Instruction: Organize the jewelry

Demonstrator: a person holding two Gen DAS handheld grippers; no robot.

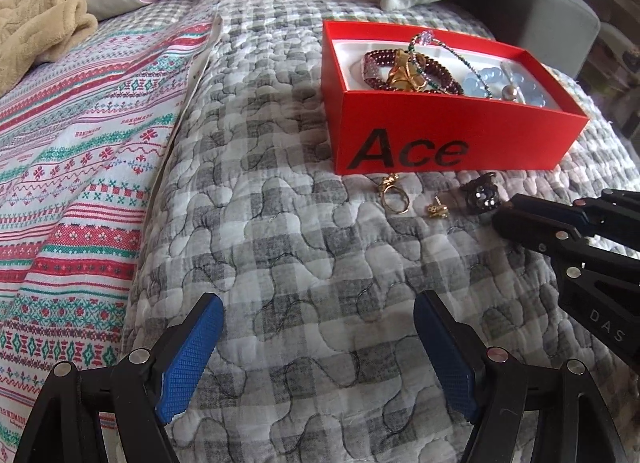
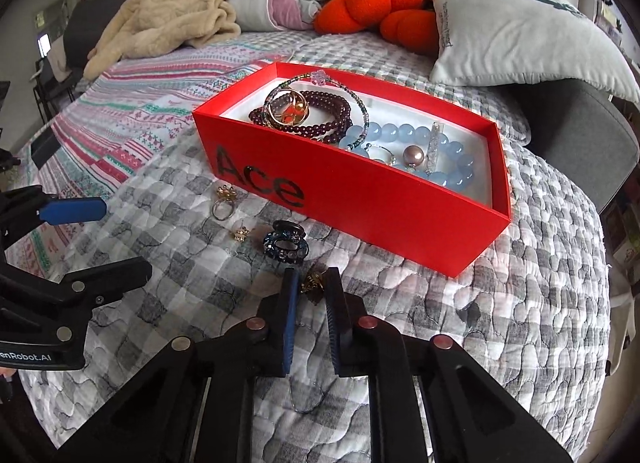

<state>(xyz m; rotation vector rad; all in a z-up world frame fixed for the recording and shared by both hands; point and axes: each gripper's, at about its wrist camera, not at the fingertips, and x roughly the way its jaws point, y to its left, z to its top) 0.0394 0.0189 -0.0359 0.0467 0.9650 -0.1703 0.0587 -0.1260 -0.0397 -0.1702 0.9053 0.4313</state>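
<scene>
A red box (image 2: 360, 203) marked "Ace" sits on the grey checked quilt and holds a dark red bead bracelet (image 2: 320, 115), a pale blue bead bracelet (image 2: 424, 139) and a gold pendant (image 2: 286, 107). In front of the box lie a gold ring (image 2: 224, 203), a gold ear stud (image 2: 240, 233) and a dark rhinestone hair claw (image 2: 286, 247). My right gripper (image 2: 313, 283) is down on the quilt, shut on a small gold piece of jewelry (image 2: 313, 280) just right of the claw. My left gripper (image 1: 318, 299) hovers open over bare quilt, short of the ring (image 1: 394, 197), with nothing between its fingers.
A patterned red-and-green sheet (image 1: 80, 135) covers the bed's left side. A beige blanket (image 2: 172, 23), an orange knot cushion (image 2: 380, 11) and pillows (image 2: 520, 39) lie at the head. A grey chair (image 2: 580, 135) stands past the bed's right edge.
</scene>
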